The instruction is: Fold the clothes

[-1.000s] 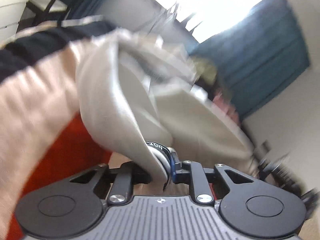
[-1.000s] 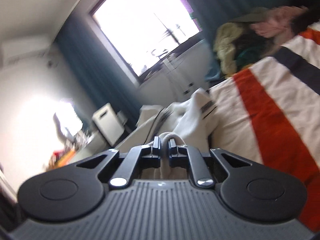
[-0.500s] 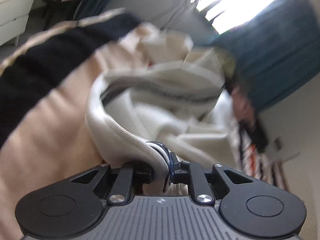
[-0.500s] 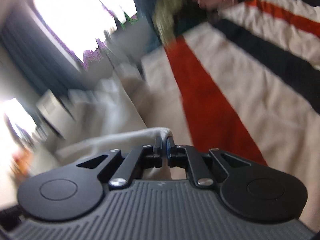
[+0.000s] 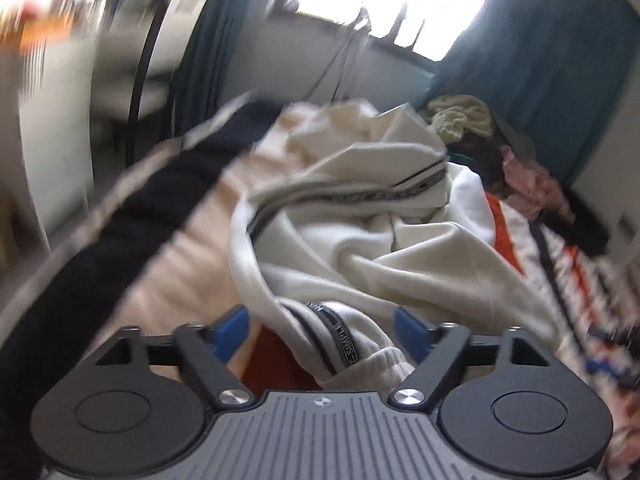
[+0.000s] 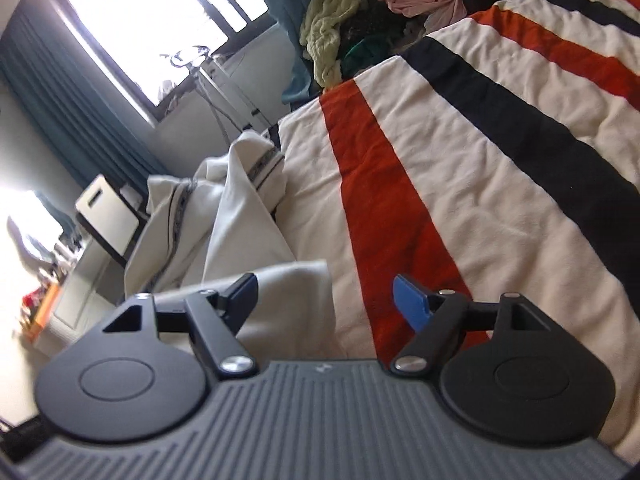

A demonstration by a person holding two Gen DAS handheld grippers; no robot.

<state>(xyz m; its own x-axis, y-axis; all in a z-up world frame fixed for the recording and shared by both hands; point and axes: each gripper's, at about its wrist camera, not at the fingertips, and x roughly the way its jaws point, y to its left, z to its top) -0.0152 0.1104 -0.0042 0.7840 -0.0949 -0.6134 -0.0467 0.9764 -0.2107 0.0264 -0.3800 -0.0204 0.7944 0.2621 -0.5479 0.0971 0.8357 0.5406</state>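
Left gripper: jaws opening, blue pads spread wide; the ribbed cuff and lettered band of a cream garment lie loose between them, gripped by neither pad. Right gripper: jaws likewise opening, clamped on nothing; a flat corner of the same cream garment rests just under its left finger, at about 9 o'clock of the gap. Garment: heaped and creased on a striped blanket of cream, red and black bands, running from the near edge toward 11 o'clock in the right wrist view; not yet flat. Unsorted clothes pile: at 12 o'clock, far end of the bed, under a bright window with teal curtains. Risks, as judged: the released cuff may slump back into the heap and undo any alignment; the corner nearest the bed's edge may slide off; a fresh pinch could catch the blanket along with the garment, because both are soft and lie touching.
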